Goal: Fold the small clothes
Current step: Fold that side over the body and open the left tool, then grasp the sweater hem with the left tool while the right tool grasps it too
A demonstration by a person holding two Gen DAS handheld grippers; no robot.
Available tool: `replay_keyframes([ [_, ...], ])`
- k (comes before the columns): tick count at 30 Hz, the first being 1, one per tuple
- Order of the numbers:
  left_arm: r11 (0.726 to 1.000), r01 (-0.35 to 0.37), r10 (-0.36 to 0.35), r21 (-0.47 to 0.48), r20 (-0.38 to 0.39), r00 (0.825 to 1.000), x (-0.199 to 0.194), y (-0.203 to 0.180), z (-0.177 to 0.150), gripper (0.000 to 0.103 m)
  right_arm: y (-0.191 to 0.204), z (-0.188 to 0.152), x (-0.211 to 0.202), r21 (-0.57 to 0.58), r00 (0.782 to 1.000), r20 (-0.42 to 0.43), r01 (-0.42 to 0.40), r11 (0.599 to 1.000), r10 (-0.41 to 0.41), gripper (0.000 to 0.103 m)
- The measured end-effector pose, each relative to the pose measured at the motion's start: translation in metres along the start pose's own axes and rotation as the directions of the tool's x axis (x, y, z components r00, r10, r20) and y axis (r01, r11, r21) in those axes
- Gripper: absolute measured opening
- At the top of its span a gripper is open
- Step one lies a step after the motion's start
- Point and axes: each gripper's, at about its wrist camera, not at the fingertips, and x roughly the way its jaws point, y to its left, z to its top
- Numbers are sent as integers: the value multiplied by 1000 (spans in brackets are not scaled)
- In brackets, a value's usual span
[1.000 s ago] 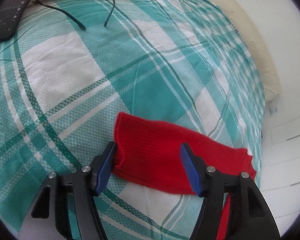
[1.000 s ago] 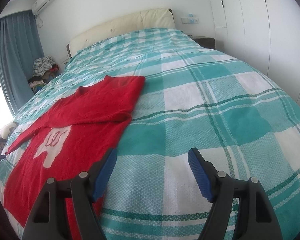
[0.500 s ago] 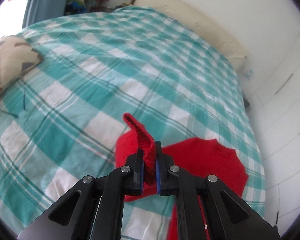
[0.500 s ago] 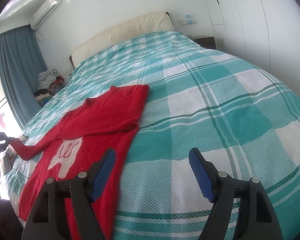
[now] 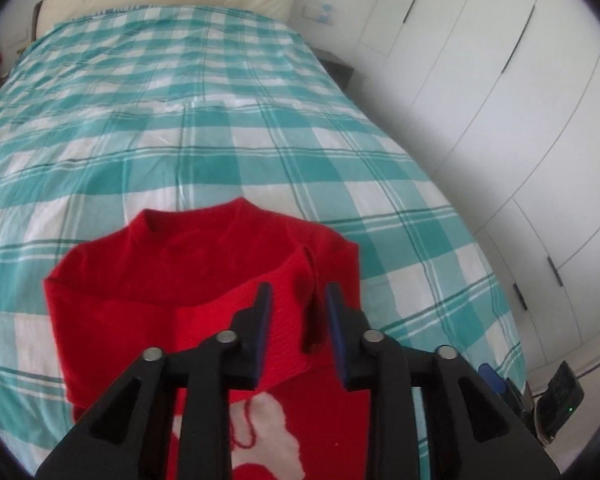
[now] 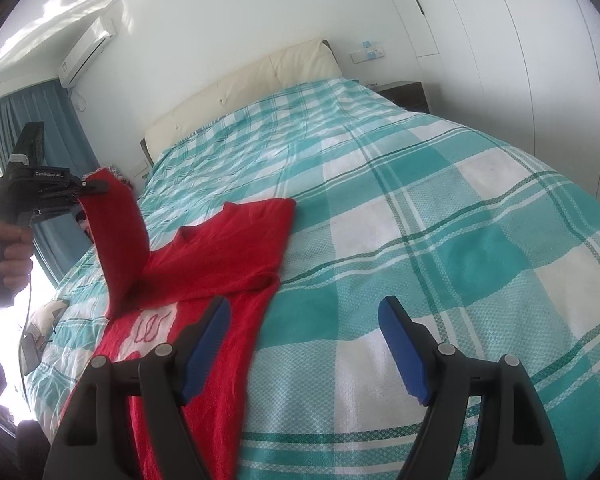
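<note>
While the red sweater (image 5: 204,280) lies spread on the near left part of the checked bed (image 5: 220,128), its sleeve (image 6: 116,240) is lifted up from the body and hangs between the jaws of the left gripper (image 5: 296,308), which have just been opening; whether the pads still press it I cannot tell. Near the sweater's right edge, the right gripper (image 6: 304,320) hovers over the bedcover, jaws released and empty

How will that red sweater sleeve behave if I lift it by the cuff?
Probably floppy: the sleeve bends limply below the left gripper, whose jaws have just been opening with it between them. Likely light, being thin knit cloth. The ribbed knit looks grippy, so slipping seems unlikely.
</note>
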Motion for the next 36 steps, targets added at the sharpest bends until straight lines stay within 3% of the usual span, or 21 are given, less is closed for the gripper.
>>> replay_keyframes([
  [1,1000,1,-1,-15,-21,1000,10,-1,-7,77,-2,1,0,5,1000,3,2,1000,-2,76],
  [2,1000,1,-1,-27,-22,1000,13,-3,-14,80,-4,2,-1,11,1000,6,5,1000,-5,76],
  [5,999,-8,7,-45,-29,1000,6,11,-30,80,-10,3,-4,33,1000,12,12,999,-12,76],
  [8,994,-99,98,-56,-14,995,-18,39,-44,85,-17,5,-4,75,1000,3,5,997,-5,76],
  [10,981,-191,191,-46,7,981,-41,61,-59,92,-22,5,-1,108,1000,-15,0,994,1,76],
  [14,940,-341,342,-32,17,940,-80,99,-111,94,-22,1,7,131,997,-70,-9,991,18,76],
  [17,932,-347,349,-106,-5,937,-99,123,-165,94,-16,-6,10,103,993,-113,-15,995,27,76],
  [20,931,-298,290,-210,-69,955,-106,136,-219,94,-6,-17,9,74,982,-182,-39,997,52,76],
  [23,941,-218,193,-258,-117,974,-109,131,-261,94,1,-41,-2,104,945,-295,-116,988,142,76],
  [27,950,-165,135,-266,-127,983,-116,118,-295,92,10,-80,-28,153,864,-434,-209,966,256,76],
  [31,955,-94,66,-280,-108,992,-115,111,-309,76,18,-110,-39,217,790,-516,-254,943,332,76],
  [32,957,-96,69,-274,-106,992,-114,112,-312,68,21,-113,-37,219,779,-526,-265,939,342,76],
  [34,955,-105,77,-278,-108,991,-111,114,-315,56,27,-116,-30,196,781,-525,-277,941,339,74],
  [36,954,-88,60,-288,-107,993,-111,116,-317,52,33,-117,-17,192,771,-532,-292,937,349,68],
])
